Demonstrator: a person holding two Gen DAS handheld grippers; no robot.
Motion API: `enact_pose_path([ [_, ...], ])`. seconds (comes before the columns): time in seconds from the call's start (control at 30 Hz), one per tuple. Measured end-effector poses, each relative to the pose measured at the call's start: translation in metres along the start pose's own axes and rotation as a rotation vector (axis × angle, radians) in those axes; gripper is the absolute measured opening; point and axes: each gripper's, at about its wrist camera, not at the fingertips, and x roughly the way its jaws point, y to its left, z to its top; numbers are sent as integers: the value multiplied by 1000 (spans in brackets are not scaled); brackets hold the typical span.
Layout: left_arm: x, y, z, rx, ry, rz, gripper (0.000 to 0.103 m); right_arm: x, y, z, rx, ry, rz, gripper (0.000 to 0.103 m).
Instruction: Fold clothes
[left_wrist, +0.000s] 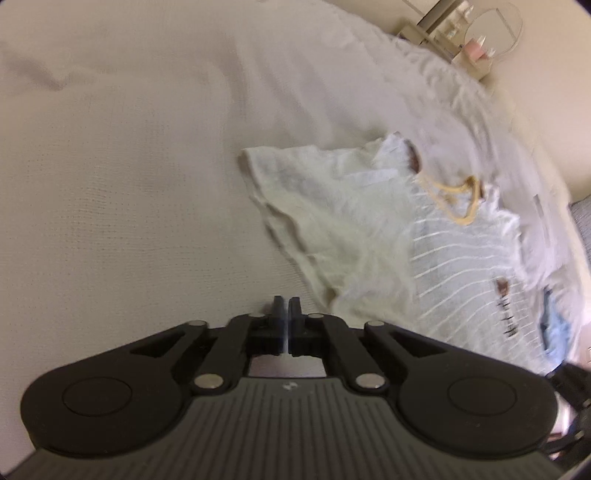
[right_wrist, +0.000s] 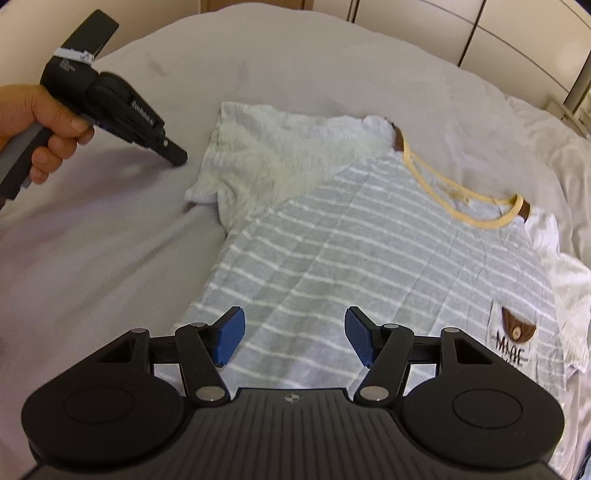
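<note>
At the far left of the right wrist view, a hand (right_wrist: 44, 125) holds the handle of the left gripper (right_wrist: 176, 157). Its tip points down and touches or nearly touches the bed sheet (right_wrist: 92, 240); I cannot tell which. In the left wrist view, the left gripper (left_wrist: 286, 306) has its two fingers pressed together with only a thin line of light between them, and nothing is held there. It is over bare sheet, just beside the edge of the sleeve.

To the right of it lies the T-shirt (right_wrist: 351, 251), spread flat on the bed with its front side up. It is grey with thin white stripes, and its sleeve (right_wrist: 266, 162) on the left side is lighter and lies open, a little wrinkled. The yellow collar (right_wrist: 454, 195) has brown patches at both ends. Lower on the right there is a small pocket (right_wrist: 517, 328) with a brown flap and dark letters under it.

The right gripper (right_wrist: 293, 336) is above the lower part of the shirt. Its blue fingertips (right_wrist: 231, 334) stand wide apart and they hold nothing; striped cloth shows between them.

At the far right, the sheet is wrinkled. In the left wrist view a bit of blue cloth (left_wrist: 554, 325) shows beyond the shirt, blurred.
</note>
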Motion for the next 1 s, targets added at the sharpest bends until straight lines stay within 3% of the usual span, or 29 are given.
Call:
enact_pose_path([
  [0.1, 6, -11, -6, -1, 14, -53, 30, -4, 6, -6, 4, 4, 7, 66],
  [0.2, 19, -21, -10, 6, 26, -53, 28, -7, 13, -11, 6, 12, 15, 66],
  [0.27, 24, -24, -13, 16, 31, -39, 0, -9, 17, -15, 6, 17, 18, 66],
  [0.63, -11, -17, -45, 114, 34, 126, 0, -25, 15, -66, 34, 120, 17, 68],
  [0.87, -41, -57, -105, 162, 83, 66, 3, -46, 16, -121, 139, 206, 26, 74],
  [1.0, -52, -89, -149, 204, 132, 6, 12, -55, 16, -157, 192, 252, 32, 77],
])
